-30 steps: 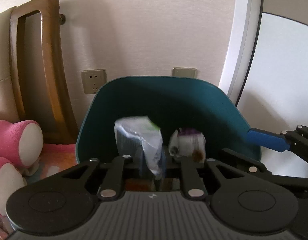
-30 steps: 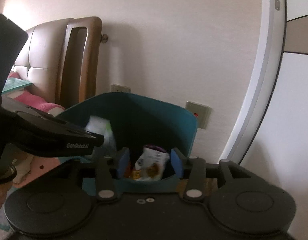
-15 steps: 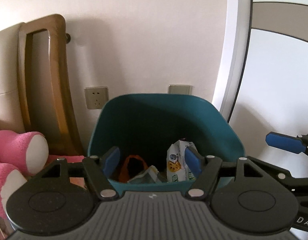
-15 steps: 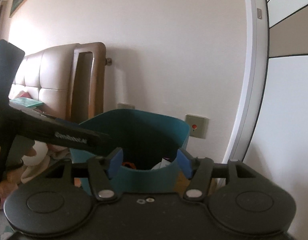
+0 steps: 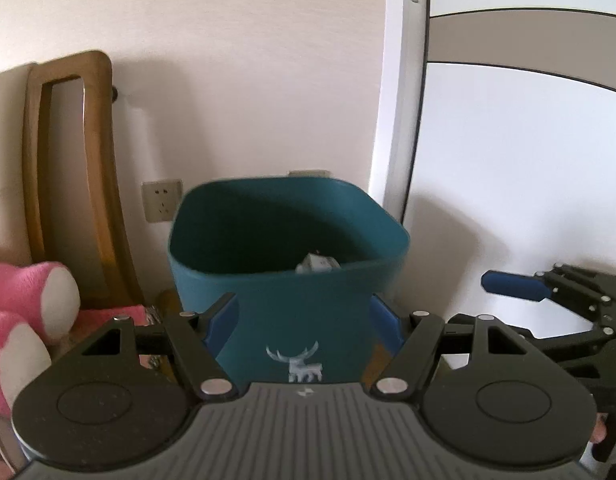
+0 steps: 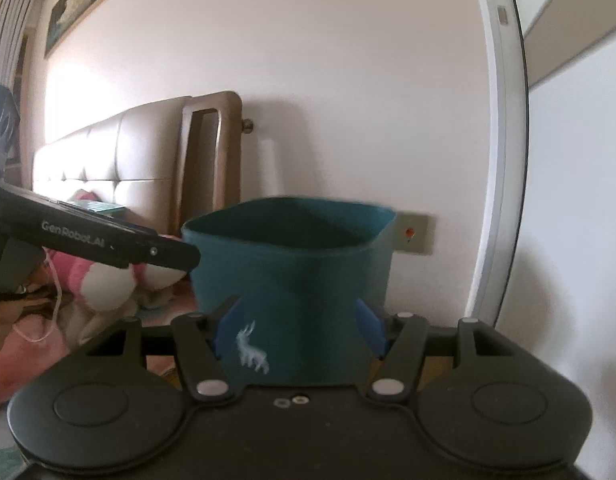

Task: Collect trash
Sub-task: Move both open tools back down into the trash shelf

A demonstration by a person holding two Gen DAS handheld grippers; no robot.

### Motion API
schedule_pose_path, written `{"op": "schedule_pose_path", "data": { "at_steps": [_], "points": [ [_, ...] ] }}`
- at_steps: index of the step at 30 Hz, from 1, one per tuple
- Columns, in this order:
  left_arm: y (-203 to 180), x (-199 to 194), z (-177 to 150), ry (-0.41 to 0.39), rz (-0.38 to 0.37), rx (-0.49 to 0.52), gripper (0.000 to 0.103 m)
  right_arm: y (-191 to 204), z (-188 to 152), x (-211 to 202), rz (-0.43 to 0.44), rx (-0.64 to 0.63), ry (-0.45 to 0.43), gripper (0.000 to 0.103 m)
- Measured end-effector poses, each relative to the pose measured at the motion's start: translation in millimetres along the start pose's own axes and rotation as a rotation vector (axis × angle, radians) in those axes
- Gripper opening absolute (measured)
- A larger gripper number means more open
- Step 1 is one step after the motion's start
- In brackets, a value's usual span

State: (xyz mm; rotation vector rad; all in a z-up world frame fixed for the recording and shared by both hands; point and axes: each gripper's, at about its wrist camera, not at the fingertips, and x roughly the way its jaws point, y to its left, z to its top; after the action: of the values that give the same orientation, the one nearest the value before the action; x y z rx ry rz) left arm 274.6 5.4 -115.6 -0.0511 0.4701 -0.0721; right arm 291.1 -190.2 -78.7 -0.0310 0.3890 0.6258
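A teal trash bin (image 5: 212,280) with a white deer print stands against the wall, straight ahead in both wrist views. Just above its near rim peeks a white wrapper (image 5: 317,263) that lies inside. My left gripper (image 5: 304,322) is open, drawn back in front of the bin's outer wall, with nothing between its blue pads. My right gripper (image 6: 300,328) is open too and empty, facing the same bin (image 6: 292,264) from the right. One blue finger (image 5: 511,285) of the right gripper shows at the right of the left wrist view.
A pink plush toy (image 5: 32,320) lies on bedding left of the bin, beside a wooden headboard frame (image 5: 68,184). A wall socket (image 5: 162,200) sits behind the bin. A white door frame (image 5: 399,120) rises to its right. A hand (image 6: 8,312) shows at far left.
My left gripper let go of the crumpled wrapper over the bin and opened. Both grippers pulled back from above the bin, so its outer wall now fills the space between the fingers.
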Motion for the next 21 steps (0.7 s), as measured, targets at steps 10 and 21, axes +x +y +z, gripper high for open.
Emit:
{"op": "schedule_pose_path", "data": {
  "at_steps": [10,21],
  "points": [
    [0.4,18.8,-84.4,0.110,-0.028,-0.009,0.072,14.3,-76.5,4.7,0.056,0.024,0.106,0.062],
    [11.5,83.0,-213.5,0.330,-0.029,-0.111,0.081,-0.9,-245.8,61.5,0.101,0.190,0.494,0.062]
  ]
}}
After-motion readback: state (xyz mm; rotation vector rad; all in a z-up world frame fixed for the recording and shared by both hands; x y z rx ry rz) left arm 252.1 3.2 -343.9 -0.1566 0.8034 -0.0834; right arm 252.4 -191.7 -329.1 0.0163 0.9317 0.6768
